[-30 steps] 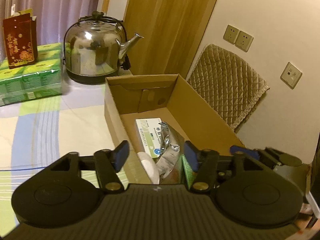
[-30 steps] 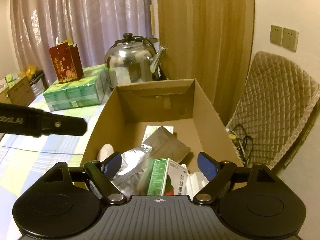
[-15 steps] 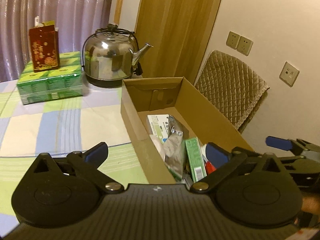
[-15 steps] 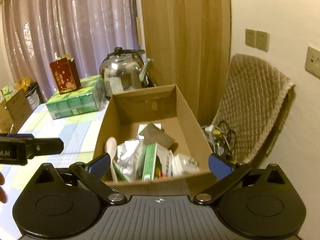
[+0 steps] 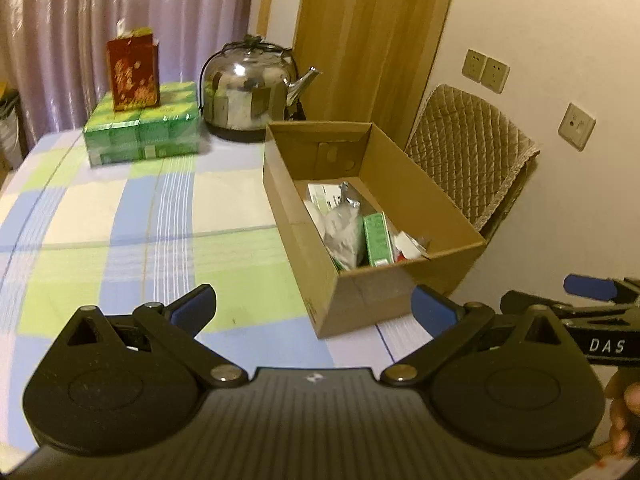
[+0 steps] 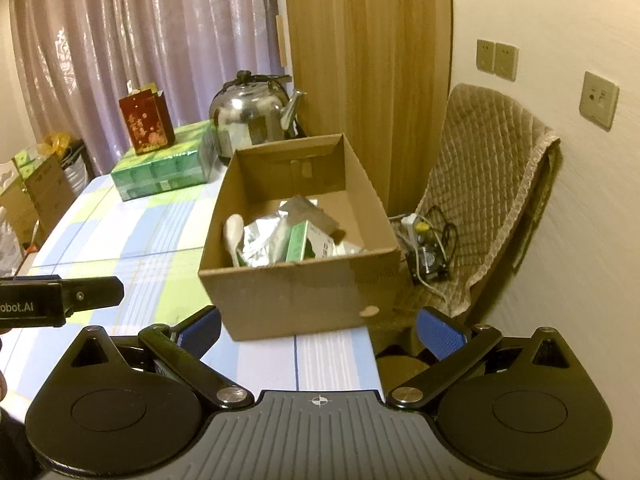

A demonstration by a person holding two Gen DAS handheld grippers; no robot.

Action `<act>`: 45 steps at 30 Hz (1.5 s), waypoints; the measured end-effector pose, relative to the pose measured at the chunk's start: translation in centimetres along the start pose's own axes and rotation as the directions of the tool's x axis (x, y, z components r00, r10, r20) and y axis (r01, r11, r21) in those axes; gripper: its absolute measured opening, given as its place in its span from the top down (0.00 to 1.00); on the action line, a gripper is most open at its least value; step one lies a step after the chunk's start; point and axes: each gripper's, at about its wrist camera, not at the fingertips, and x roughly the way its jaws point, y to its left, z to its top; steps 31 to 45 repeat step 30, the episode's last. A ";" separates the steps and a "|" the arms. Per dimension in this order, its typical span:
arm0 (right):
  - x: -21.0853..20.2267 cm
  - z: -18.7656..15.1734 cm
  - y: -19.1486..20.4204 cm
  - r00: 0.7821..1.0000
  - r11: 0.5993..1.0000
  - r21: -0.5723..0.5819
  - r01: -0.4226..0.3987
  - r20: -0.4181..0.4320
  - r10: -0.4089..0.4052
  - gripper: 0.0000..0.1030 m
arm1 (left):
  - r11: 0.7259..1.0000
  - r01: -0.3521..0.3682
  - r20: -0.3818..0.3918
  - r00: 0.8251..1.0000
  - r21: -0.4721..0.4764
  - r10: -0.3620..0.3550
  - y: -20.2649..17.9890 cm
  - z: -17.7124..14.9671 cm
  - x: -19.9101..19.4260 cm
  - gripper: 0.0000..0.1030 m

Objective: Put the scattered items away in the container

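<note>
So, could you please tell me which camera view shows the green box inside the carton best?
The left wrist view: the green box shows its whole top face there. In the right wrist view, the green box is partly hidden behind the carton's near wall.

Both wrist views look down and forward over the counter (image 5: 120, 216) from just short of the cardboard box (image 6: 288, 300), left one from its left corner, right one facing its near wall; both share box, kettle (image 5: 248, 88) and curtain.

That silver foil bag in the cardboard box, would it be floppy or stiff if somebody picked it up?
Probably floppy: the foil bag looks crumpled and slumps over the things beside it in the box. Its shiny skin may be slippery. It seems light, since it lies partly flattened.
</note>
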 end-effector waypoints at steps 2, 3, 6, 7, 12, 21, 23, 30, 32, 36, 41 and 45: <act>-0.6 -0.5 0.0 1.000 1.000 0.004 0.000 0.001 0.000 0.02 | 1.000 -0.005 -0.006 1.000 -0.027 0.004 0.0 -0.6 -0.6 0.01; -0.9 -0.7 0.0 1.000 1.000 0.008 -0.001 0.001 0.001 0.02 | 0.999 -0.010 -0.008 1.000 -0.038 0.009 -0.1 -0.9 -0.9 0.01; -1.5 -1.5 0.2 1.000 1.000 0.017 -0.009 -0.007 0.010 0.02 | 0.998 -0.003 -0.018 1.000 -0.066 0.001 0.1 -1.7 -1.7 0.01; -1.6 -1.7 0.4 1.000 1.000 0.015 -0.011 -0.011 0.011 0.02 | 0.997 -0.001 -0.022 1.000 -0.073 0.000 0.1 -2.0 -1.8 0.01; -2.3 -2.5 1.5 1.000 1.000 -0.018 -0.016 -0.013 0.016 0.02 | 0.997 -0.019 -0.018 1.000 -0.076 0.017 0.2 -3.4 -2.7 0.01; -2.8 -3.8 3.0 1.000 0.998 -0.061 0.000 -0.018 -0.001 0.02 | 0.997 -0.063 0.000 0.998 -0.039 0.063 0.3 -5.7 -4.0 0.01; -2.9 -3.9 3.1 1.000 0.998 -0.064 0.001 -0.016 -0.002 0.02 | 0.997 -0.067 0.008 0.998 -0.032 0.067 0.4 -5.8 -4.2 0.01; -3.1 -4.5 3.4 1.000 0.997 -0.071 0.000 -0.016 -0.001 0.02 | 0.998 -0.050 0.044 0.998 -0.034 0.051 0.4 -6.4 -5.1 0.01; -3.1 -4.5 3.4 1.000 0.997 -0.071 0.000 -0.016 -0.001 0.02 | 0.998 -0.050 0.044 0.998 -0.034 0.051 0.4 -6.4 -5.1 0.01; -3.1 -4.5 3.4 1.000 0.997 -0.071 0.000 -0.016 -0.001 0.02 | 0.998 -0.050 0.044 0.998 -0.034 0.051 0.4 -6.4 -5.1 0.01; -3.1 -4.5 3.4 1.000 0.997 -0.071 0.000 -0.016 -0.001 0.02 | 0.998 -0.050 0.044 0.998 -0.034 0.051 0.4 -6.4 -5.1 0.01; -3.1 -4.5 3.4 1.000 0.997 -0.071 0.000 -0.016 -0.001 0.02 | 0.998 -0.050 0.044 0.998 -0.034 0.051 0.4 -6.4 -5.1 0.01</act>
